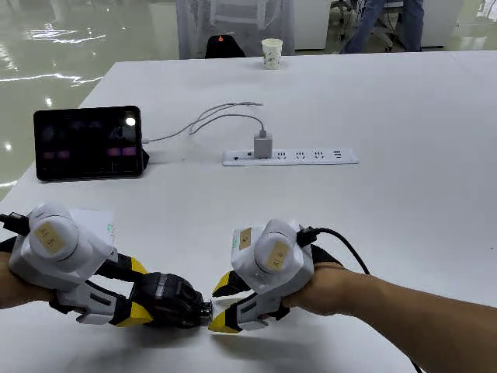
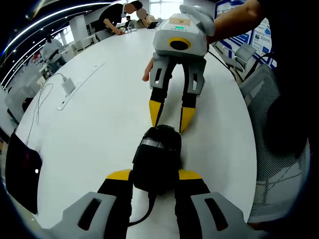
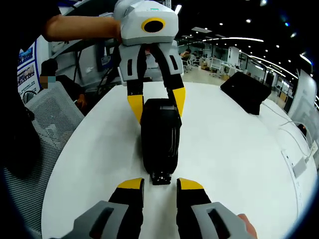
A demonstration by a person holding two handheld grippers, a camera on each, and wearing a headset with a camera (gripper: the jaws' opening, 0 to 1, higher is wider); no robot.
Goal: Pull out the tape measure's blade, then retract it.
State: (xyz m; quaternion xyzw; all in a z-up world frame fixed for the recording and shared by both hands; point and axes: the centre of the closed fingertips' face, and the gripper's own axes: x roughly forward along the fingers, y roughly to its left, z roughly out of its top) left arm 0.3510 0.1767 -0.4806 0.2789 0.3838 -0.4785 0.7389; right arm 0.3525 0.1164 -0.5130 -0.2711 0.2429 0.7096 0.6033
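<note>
Nearest, at the close edge of the white desk (image 1: pixel 373 210): the grey-and-white left gripper (image 2: pixel 154 177), its yellow-tipped fingers (image 2: pixel 119 175) clenched on both flanks of the chunky black tape measure (image 2: pixel 158 152), gripping its rear half. Tape measure down on the desk between the two grippers, nose toward the grey-and-white right gripper (image 3: pixel 160 185) set directly opposite. Blade inside the case, just the small dark end hook (image 3: pixel 160 178) poking from the mouth. Right fingers (image 3: pixel 130 184) released and slightly apart, one to each side of that hook, a thin gap on both sides in the right gripper view, tips very near the front of the case. Behind the right gripper, a black cable (image 1: pixel 342 241) curving across the desk. Farther out, mid-desk: a long white power strip (image 1: pixel 311 156) with a white charger block (image 1: pixel 262 144) plugged in near its left end, and thin white cables (image 1: pixel 210 120) looping from there toward a black dark-screened tablet (image 1: pixel 88 143) at the left side. Beyond, near the far edge, a small patterned paper cup (image 1: pixel 272 54), upright. Past the desk, glossy pale floor (image 1: pixel 78 47) and the legs of a person in blue trousers (image 1: pixel 384 23).
</note>
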